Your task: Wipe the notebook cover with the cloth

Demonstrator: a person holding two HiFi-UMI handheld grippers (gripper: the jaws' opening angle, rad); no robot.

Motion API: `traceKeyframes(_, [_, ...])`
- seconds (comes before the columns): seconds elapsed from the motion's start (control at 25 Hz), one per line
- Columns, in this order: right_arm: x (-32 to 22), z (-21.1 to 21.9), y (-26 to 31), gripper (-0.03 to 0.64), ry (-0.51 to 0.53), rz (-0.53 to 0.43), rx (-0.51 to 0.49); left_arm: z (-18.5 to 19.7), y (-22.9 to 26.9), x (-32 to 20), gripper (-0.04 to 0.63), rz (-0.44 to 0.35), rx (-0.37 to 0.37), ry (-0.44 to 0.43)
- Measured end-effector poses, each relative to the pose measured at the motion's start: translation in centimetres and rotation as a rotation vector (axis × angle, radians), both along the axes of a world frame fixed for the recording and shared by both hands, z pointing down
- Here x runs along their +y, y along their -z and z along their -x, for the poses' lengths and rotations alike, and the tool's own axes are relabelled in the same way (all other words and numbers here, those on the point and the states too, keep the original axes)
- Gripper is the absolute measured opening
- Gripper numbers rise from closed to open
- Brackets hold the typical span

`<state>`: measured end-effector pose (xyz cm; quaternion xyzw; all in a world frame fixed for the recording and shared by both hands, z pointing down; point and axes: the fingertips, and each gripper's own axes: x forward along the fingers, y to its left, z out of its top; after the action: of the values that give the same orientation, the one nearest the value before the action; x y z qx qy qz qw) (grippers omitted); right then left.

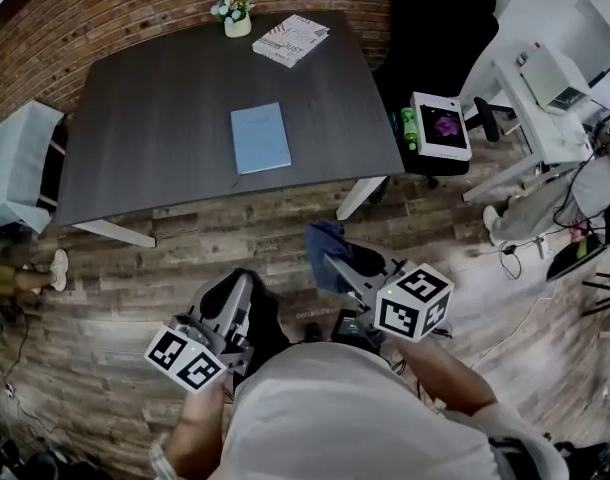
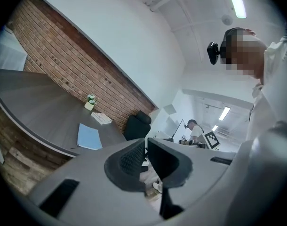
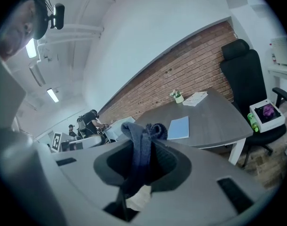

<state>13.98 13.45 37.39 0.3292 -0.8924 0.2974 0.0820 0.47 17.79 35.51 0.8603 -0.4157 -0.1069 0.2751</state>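
Blue cloth (image 3: 141, 140) pinched in right gripper (image 3: 144, 149) fingers, left gripper (image 2: 146, 150) closed empty.
Pre-wipe, I reckon: next, reach the light blue notebook (image 1: 260, 138), upper centre.

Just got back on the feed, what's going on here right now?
The person stands back from the dark table with a gripper in each hand. The right gripper is clamped on a dark blue cloth, which bunches above its jaws. The left gripper holds nothing, and its jaws are drawn together. The light blue notebook lies flat on the table, well apart from both grippers, so wiping has not yet begun.
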Motion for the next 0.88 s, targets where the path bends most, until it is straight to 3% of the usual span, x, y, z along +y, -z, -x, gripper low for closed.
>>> traceKeyframes(0.56, [-11.9,7.7,-2.2,0.095,-0.096,0.077,0.081,9.1,-1.9,-12.9,0.028,0.034,-0.018,-0.097])
traceKeyframes(0.88, [-17.0,10.8,-4.2,0.097,-0.122,0.103,0.134,12.3,-3.6,-17.9,0.028,0.06,-0.02,-0.137])
